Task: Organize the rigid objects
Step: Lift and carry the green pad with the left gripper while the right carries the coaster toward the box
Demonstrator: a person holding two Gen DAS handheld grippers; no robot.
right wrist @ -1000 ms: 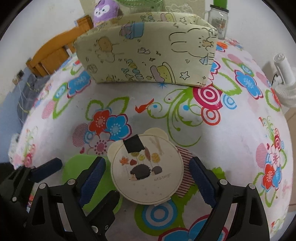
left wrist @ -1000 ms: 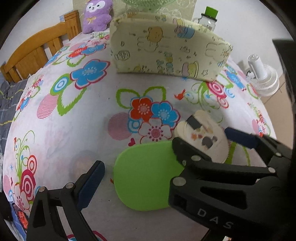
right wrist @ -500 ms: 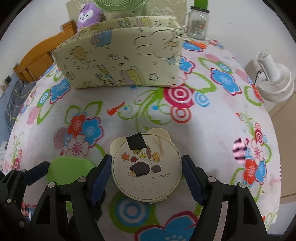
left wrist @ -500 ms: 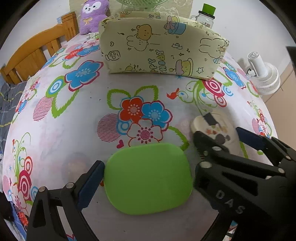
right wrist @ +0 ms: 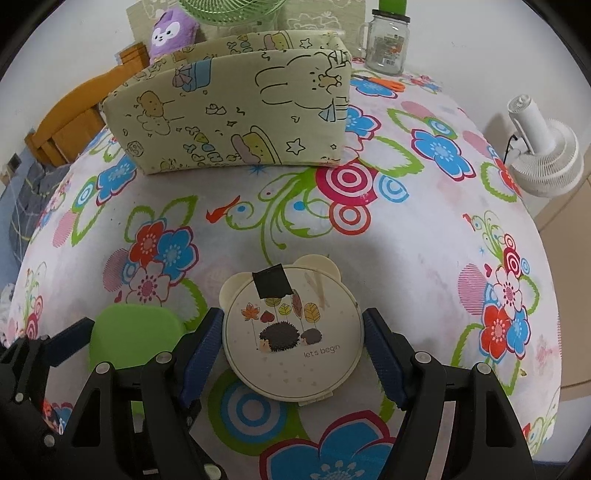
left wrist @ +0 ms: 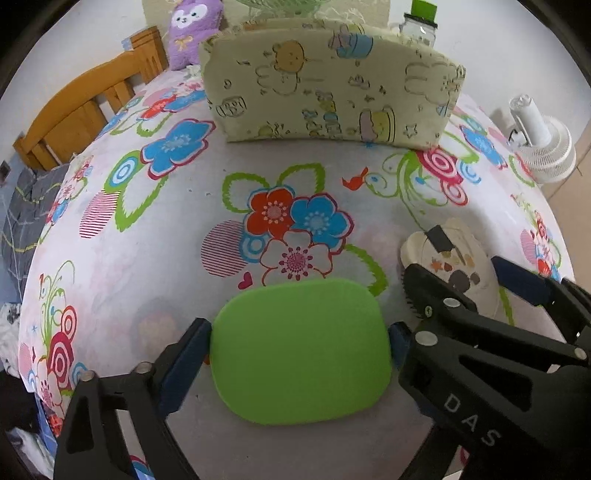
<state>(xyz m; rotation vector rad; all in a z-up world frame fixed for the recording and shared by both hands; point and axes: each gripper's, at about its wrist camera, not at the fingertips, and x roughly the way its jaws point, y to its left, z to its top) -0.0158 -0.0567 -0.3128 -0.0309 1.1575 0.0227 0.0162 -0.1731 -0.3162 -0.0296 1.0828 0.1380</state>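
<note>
A flat green rounded lid (left wrist: 301, 350) lies on the flowered tablecloth. My left gripper (left wrist: 299, 341) has closed on its two sides. It also shows in the right wrist view (right wrist: 136, 336). A cream round compact with bear ears and a hedgehog picture (right wrist: 291, 332) lies to its right. My right gripper (right wrist: 293, 341) has its blue pads against both sides of the compact. The compact also shows in the left wrist view (left wrist: 448, 258). A pale yellow fabric storage box with cartoon prints (right wrist: 236, 122) stands at the back, also in the left wrist view (left wrist: 328, 85).
A glass jar with a green lid (right wrist: 386, 42) and orange scissors (right wrist: 382, 82) sit behind the box. A purple plush toy (left wrist: 190, 29), a wooden chair (left wrist: 85, 107) at the left, a white fan (right wrist: 545, 147) off the table's right edge.
Both grippers have moved forward and closed. The left one now grips the green lid's sides; the right one's pads now touch the compact.
</note>
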